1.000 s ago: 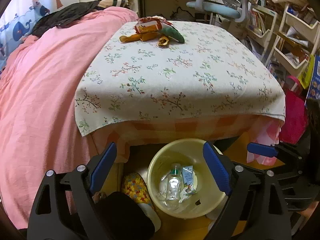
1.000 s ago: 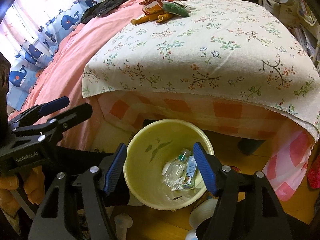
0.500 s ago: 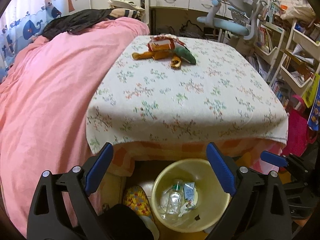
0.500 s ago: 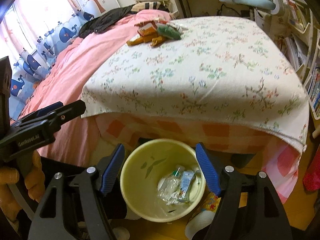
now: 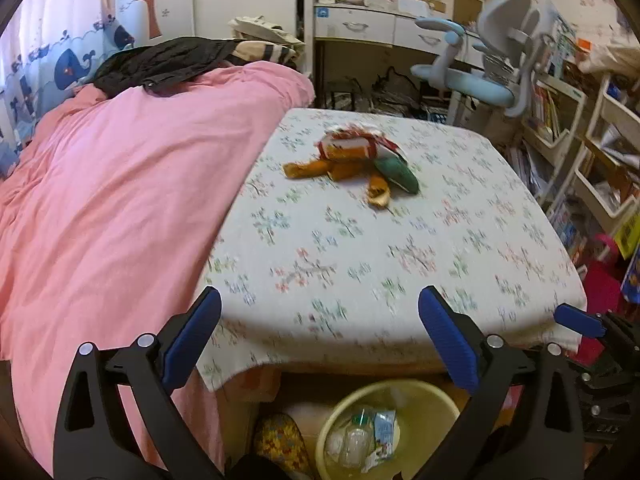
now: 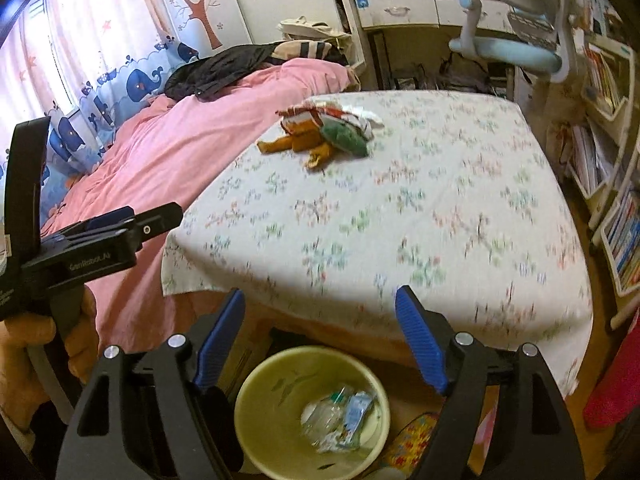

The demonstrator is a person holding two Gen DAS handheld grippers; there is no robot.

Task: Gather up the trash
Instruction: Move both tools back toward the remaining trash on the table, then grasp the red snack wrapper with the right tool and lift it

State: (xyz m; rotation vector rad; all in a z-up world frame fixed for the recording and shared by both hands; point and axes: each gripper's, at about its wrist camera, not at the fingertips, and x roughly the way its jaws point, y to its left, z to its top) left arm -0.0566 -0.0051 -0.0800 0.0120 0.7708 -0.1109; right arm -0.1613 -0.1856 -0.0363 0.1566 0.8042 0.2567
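Both the left gripper (image 5: 320, 328) and the right gripper (image 6: 320, 322) have wide, empty jaws that are opening. The yellow bin (image 6: 272, 412), holding a plastic bottle (image 6: 326, 414) and wrappers, sits below the jaws. Far beyond them, a pile of wrappers (image 5: 352, 162) lies on the floral-clothed worktop (image 5: 360, 248).

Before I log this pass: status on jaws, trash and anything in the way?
Both sets of jaws opening, nothing between them. Wrapper pile on the floral tablecloth; bin below holds bottle and carton. Path clear.
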